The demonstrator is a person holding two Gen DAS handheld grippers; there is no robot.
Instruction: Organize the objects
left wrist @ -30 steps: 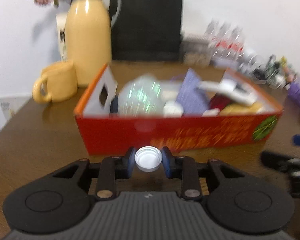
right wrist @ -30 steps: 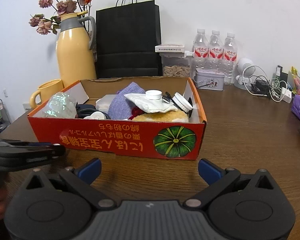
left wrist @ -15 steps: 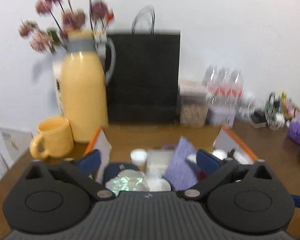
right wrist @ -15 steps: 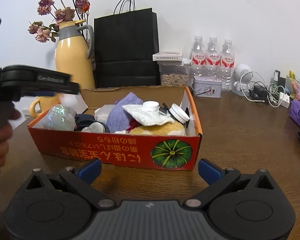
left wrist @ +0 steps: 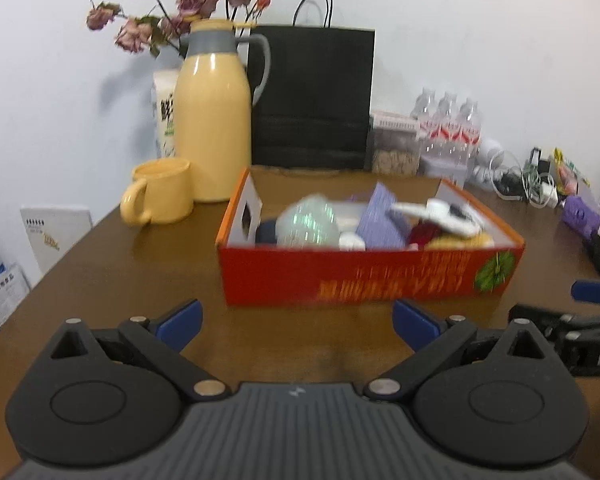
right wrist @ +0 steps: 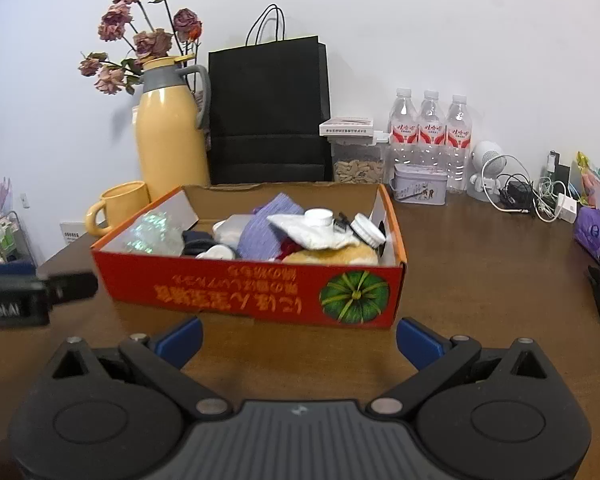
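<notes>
Brown wooden worktop [right wrist: 480, 264] carried an orange cardboard box [right wrist: 260, 292] crammed with small items, a yellow thermos [left wrist: 212, 136] and mug [left wrist: 160, 196] behind it. Left gripper [left wrist: 296, 320] hung short of the box, its fingers spread wide, having just opened, nothing between them. Right gripper [right wrist: 298, 336] likewise stood wide and empty before the box.

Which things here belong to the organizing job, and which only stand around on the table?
Job:
- red box
- things inside it: purple cloth, white caps, shiny ball
- left gripper and right gripper, both open, nothing between the jaws

Standing around:
- yellow jug
- yellow mug
- black bag
- water bottles
- cables
</notes>
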